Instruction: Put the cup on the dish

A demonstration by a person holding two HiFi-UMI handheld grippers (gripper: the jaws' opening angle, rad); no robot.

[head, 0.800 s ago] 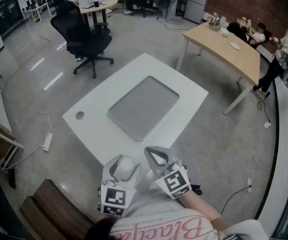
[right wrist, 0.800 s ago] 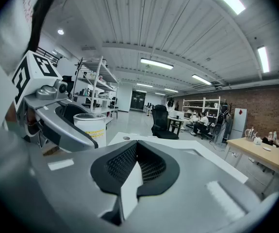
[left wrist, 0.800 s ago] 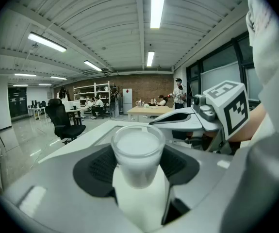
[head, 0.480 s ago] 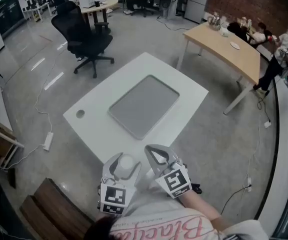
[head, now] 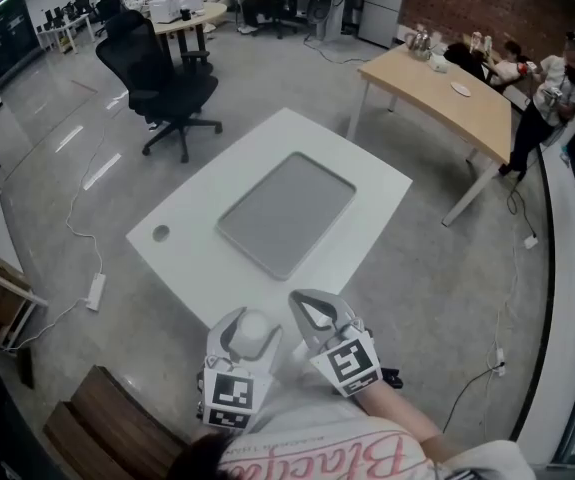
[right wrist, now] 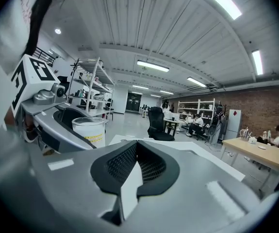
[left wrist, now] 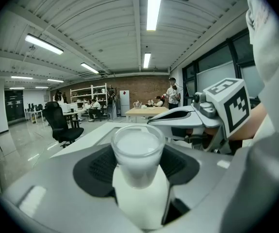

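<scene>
The left tool [head: 252, 321] is clenched on the cup [left wrist: 138, 154], its dark pads pressing on either side of the cup's body. The cup is translucent white plastic, upright, with its rim above the pads (a yellow strip of label shows on its side in the right gripper view). In the head view it sits at the lower centre of the frame, close in front of the person and short of the near corner of the white surface [head: 372, 183], so it hangs over the floor and not over the surface.

The dish [head: 285, 213], a flat grey rectangular tray with rounded corners, lies in the middle of that surface with nothing on it, well apart from the cup. A small round hole [head: 159, 232] marks the surface's left corner.

The right tool [right wrist: 135, 155] is just beside the left one, on its right, with its pads drawn together and nothing between them. Each tool carries a marker cube [head: 349, 363] at the bottom of the head view.

A black office chair [head: 162, 78] stands in the upper left of the frame, and a wooden table [head: 447, 103] in the upper right. A power strip [head: 94, 288] lies on the floor at the left.
</scene>
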